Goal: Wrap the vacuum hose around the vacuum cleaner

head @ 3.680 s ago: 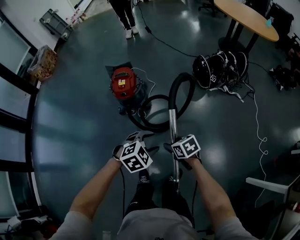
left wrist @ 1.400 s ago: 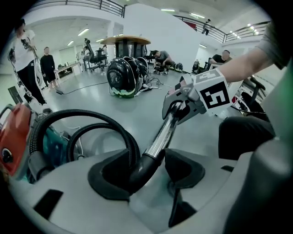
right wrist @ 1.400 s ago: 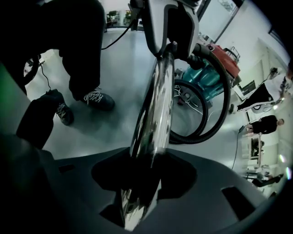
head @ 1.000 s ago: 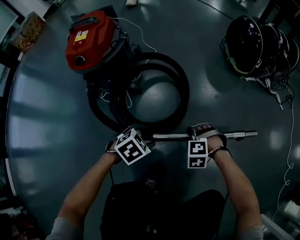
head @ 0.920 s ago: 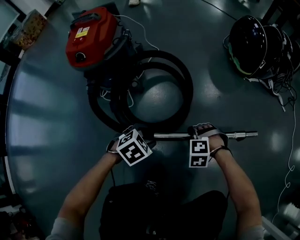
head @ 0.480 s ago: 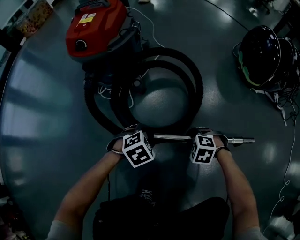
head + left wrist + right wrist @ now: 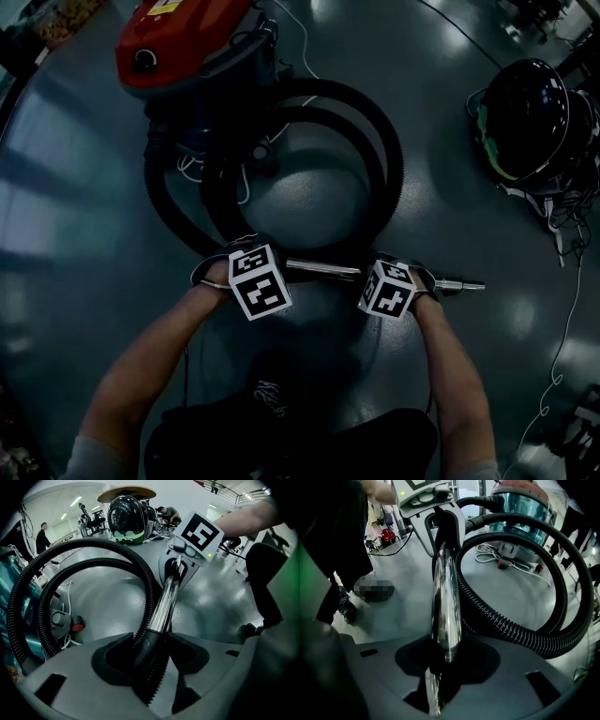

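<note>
Grip: left gripper (image 7: 150,663) clamped on the hose cuff (image 7: 149,641); right gripper (image 7: 446,665) jaws, just closing tighter, clasp the chrome wand (image 7: 446,597) | Location: hose (image 7: 398,159) coils ahead of both grippers, beside the vacuum cleaner (image 7: 183,42) | Handling: ribbed hose likely springy, light; wand stiff, slick, so hold at the cuff | Change: wand, earlier pointing away, now lies crosswise; vacuum cleaner nearer.

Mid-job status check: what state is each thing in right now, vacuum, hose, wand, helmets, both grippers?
vacuum cleaner, upright on the floor.
hose, coiled in loops on the floor beside it.
metal wand, gripped, lying crosswise before the person.
left gripper, fingers shut on the hose cuff.
right gripper, fingers have just been closing, shut on the metal wand.
helmets, lying on the floor.
</note>
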A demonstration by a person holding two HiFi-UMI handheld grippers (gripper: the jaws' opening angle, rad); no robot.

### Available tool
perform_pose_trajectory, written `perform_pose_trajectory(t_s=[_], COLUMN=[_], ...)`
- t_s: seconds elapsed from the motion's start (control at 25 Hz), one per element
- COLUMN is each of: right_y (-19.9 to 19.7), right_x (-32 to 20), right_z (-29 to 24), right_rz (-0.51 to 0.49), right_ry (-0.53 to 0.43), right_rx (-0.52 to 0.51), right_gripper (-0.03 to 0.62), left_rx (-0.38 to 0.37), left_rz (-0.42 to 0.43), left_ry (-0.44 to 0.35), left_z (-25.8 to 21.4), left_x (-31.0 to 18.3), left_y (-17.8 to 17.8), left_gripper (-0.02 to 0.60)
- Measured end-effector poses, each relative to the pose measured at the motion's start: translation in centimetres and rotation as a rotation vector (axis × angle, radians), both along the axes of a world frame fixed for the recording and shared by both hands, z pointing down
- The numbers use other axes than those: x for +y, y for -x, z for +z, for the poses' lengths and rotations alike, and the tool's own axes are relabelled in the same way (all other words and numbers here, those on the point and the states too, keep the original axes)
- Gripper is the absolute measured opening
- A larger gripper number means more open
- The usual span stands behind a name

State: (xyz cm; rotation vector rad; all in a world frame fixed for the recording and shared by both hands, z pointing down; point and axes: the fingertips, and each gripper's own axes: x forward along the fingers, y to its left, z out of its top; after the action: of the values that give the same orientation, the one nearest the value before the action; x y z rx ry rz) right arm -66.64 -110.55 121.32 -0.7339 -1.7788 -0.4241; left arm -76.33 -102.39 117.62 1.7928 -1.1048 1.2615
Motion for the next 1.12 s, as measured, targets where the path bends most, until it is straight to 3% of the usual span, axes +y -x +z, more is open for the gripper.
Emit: perform_pose_trajectory(t_s=[0.44, 0.76, 0.96, 1.12], right_y=[-0.1, -0.5, -1.6, -2.0], right_x=[0.1, -0.2, -2.3, -2.2], right_z=[1.6, 2.8, 1.4, -1.2], right_rz=[0.045, 0.103, 0.214, 0.358], right_ry=[0.058, 0.018, 0.025, 0.138], right_rx=[0.011, 0.01, 0.0, -0.055], right_gripper=[0.138, 0.147, 0.235, 0.238], left_rx=[-0.035, -0.03, -0.012, -0.02], left_rz=[0.018, 0.025, 0.024, 0.025], left_ry=[0.021, 0.029, 0.028, 0.035], left_z=[1.9, 2.7, 2.8, 2.7], left_x=[-0.5, -0.6, -1.1, -0.7], left_y=[0.3, 0.5, 0.1, 0.3], left_gripper=[0.238, 0.235, 0.235, 0.235])
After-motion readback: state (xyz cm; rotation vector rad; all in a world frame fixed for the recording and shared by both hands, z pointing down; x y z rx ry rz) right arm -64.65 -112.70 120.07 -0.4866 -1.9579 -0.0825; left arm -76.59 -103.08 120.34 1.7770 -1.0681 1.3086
